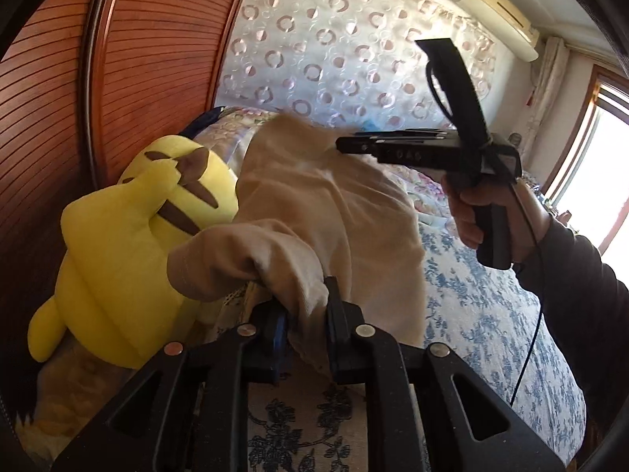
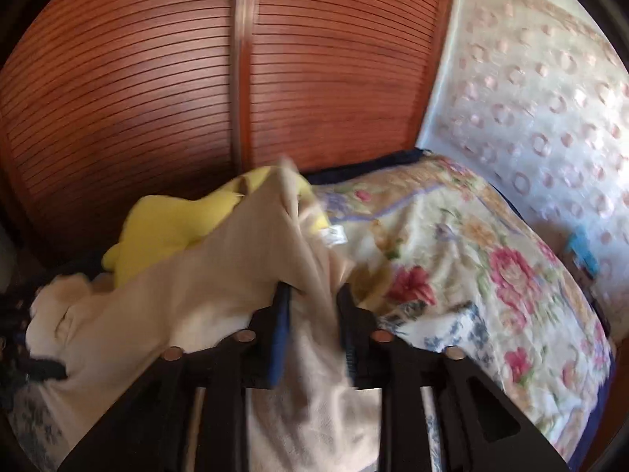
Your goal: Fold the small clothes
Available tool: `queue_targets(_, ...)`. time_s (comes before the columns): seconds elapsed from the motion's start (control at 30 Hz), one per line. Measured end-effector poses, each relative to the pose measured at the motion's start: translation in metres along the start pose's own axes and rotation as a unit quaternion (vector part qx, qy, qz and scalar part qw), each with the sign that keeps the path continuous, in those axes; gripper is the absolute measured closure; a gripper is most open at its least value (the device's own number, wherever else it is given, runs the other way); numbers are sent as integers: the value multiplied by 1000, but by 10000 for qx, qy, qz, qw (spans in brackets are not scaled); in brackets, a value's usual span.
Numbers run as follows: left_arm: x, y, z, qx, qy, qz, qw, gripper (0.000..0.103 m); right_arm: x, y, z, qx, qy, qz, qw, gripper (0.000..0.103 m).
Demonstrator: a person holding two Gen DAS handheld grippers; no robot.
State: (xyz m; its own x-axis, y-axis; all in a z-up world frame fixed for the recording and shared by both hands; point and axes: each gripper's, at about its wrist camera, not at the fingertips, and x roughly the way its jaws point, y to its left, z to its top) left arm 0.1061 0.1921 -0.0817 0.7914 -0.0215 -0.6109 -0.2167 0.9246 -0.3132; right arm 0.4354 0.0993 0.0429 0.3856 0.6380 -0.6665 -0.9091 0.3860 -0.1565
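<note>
A small beige garment point(image 1: 314, 204) hangs lifted above the bed between my two grippers. My left gripper point(image 1: 306, 295) is shut on one bunched end of it, low in the left wrist view. My right gripper point(image 1: 342, 143) is seen from the side there, held by a hand, and pinches the garment's far upper edge. In the right wrist view the right gripper point(image 2: 312, 295) is shut on the beige cloth point(image 2: 204, 275), which drapes down to the left. A white label point(image 2: 334, 234) shows on the cloth.
A yellow plush toy point(image 1: 129, 244) lies at the left by a slatted wooden wardrobe door point(image 1: 149, 78). A flowered blanket point(image 2: 471, 259) is heaped on the bed; a blue-flowered sheet point(image 1: 483, 314) covers it. A patterned curtain point(image 1: 334, 47) hangs behind.
</note>
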Motion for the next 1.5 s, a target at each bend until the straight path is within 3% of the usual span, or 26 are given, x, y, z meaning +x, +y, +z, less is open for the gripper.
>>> queue_targets(0.07, -6, 0, -1, 69, -75, 64, 9999, 72, -9, -8, 0, 274, -121, -31, 9995, 54)
queue_targets(0.1, -12, 0, -1, 97, -125, 98, 9998, 61, -12, -12, -1, 370, -190, -42, 9991, 54)
queue_targets(0.17, -19, 0, 0, 172, -274, 151, 9994, 54, -20, -19, -6, 487, -264, -146, 9984, 54)
queue_targets(0.27, -24, -1, 5, 326, -402, 298, 9982, 28, -31, -21, -21, 672, -297, 1, 9973, 54)
queue_targets(0.3, -26, -3, 7, 389, -499, 342, 9974, 26, -33, -20, -27, 726, -272, 24, 9970, 54)
queue_targets(0.5, -15, 0, 16, 757, -607, 1101, 9892, 25, -15, -19, -56, 983, 218, -264, 9946, 54)
queue_targets(0.63, 0, 11, 10, 678, -229, 1142, 9909, 25, -1, -31, -60, 1276, 317, -581, 9896, 54)
queue_targets(0.8, -8, 8, 6, 687, -269, 1118, 9910, 25, -2, -29, -58, 1531, 285, -616, 9859, 54)
queue_targets(1.1, -39, -26, 3, 921, -509, 827, 9910, 25, -66, 5, -77, 1626, -211, -708, 9839, 54)
queue_targets(1.37, -65, -70, -2, 1242, -719, 499, 9884, 17, -147, 45, -120, 1780, -607, -900, 9780, 53)
queue_targets(1.5, -75, -93, -9, 1446, -747, 393, 9859, 17, -184, 64, -146, 1903, -764, -1032, 9733, 41)
